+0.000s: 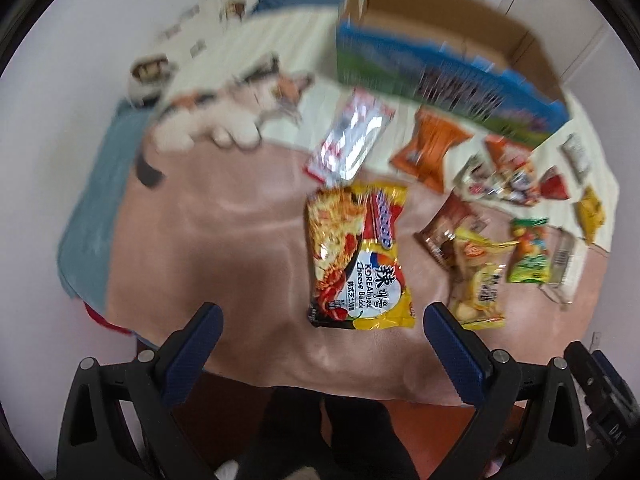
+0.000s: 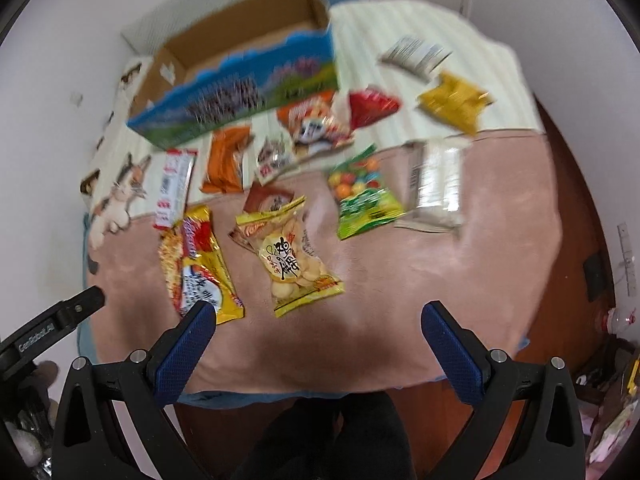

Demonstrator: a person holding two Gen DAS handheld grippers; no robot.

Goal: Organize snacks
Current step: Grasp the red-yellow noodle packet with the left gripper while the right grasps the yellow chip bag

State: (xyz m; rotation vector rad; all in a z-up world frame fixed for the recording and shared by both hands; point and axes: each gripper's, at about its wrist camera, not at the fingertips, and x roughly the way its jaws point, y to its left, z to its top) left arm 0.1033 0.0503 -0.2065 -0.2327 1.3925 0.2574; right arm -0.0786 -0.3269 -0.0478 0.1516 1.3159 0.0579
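Several snack packets lie spread on a bed with a pink blanket (image 1: 240, 240). A yellow and red noodle packet (image 1: 356, 256) lies nearest my left gripper (image 1: 322, 316), which is open and empty above the blanket's near edge. A yellow biscuit bag (image 2: 294, 260) lies just ahead of my right gripper (image 2: 318, 316), also open and empty. The noodle packet (image 2: 200, 260) shows left of it. A green candy bag (image 2: 364, 196), an orange packet (image 2: 226, 164), a silver packet (image 2: 436, 184) and a red and white packet (image 2: 174, 184) lie further back. An open cardboard box (image 2: 240, 80) with a blue printed side stands at the back.
A cat-print cream sheet (image 1: 248, 92) covers the far part of the bed. White walls stand on both sides. A red packet (image 2: 372, 108) and a yellow packet (image 2: 456, 100) lie at the far right. The floor (image 2: 572, 240) is red-brown. The other gripper's body (image 2: 48, 328) shows at the left edge.
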